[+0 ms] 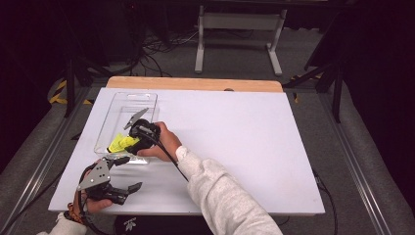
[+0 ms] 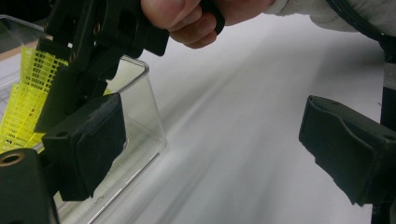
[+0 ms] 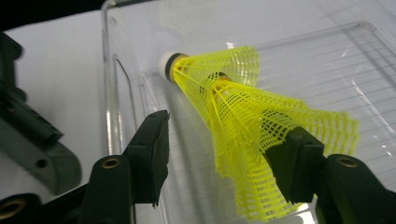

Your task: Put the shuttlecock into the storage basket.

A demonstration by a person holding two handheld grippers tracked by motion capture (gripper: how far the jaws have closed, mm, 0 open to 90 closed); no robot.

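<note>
A shuttlecock (image 3: 243,116) lies in the tray (image 1: 147,98) on the surface's (image 1: 244,137) far left; the left gripper (image 1: 128,174) sits nearer, just outside the tray.

The setting is a laboratory or recording studio. A white board (image 1: 235,142) lies on a wooden tabletop (image 1: 195,83) in a dark-curtained bay. Grey carpet (image 1: 235,54) shows at 12 o'clock, carrying loose black cables (image 1: 161,46) and a white metal stand (image 1: 240,34). Black tripod legs (image 1: 71,81) stand at 10 o'clock.
</note>
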